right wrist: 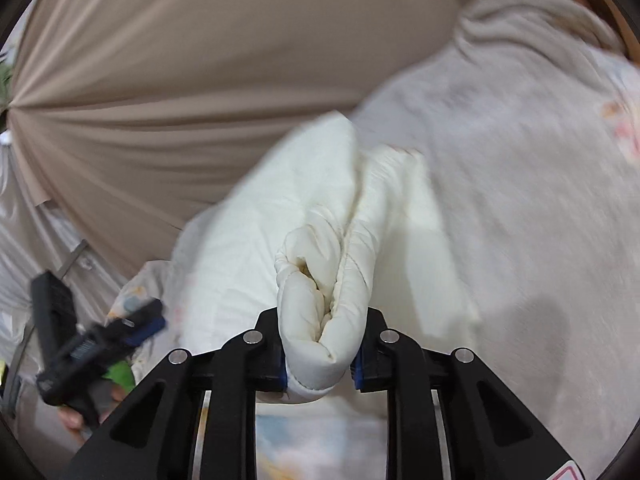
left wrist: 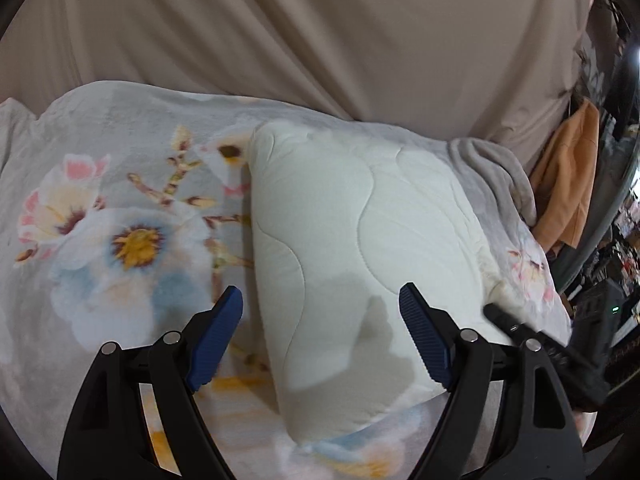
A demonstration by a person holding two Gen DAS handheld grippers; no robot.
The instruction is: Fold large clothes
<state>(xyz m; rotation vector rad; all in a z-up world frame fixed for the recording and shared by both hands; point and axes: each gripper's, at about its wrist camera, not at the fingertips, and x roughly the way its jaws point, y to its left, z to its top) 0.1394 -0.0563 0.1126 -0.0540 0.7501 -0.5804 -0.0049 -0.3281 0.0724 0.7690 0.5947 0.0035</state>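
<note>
Gripping a bunched corner of the cream quilt [right wrist: 320,312], my right gripper [right wrist: 320,364] has its jaws pinched on it at lower centre; my left gripper [left wrist: 320,340] hangs wide, empty, the quilt's long axis running away between its jaws across the floral blanket [left wrist: 120,220].

left tongs [left wrist: 320,340]: black frame | ribbed blue pads [left wrist: 424,340] | silver rivets [left wrist: 469,335]

Bed w/ floral fleece blanket [left wrist: 120,216]; cream quilted comforter [left wrist: 352,220] folded on it, grey throw [left wrist: 492,168] at far edge.
</note>
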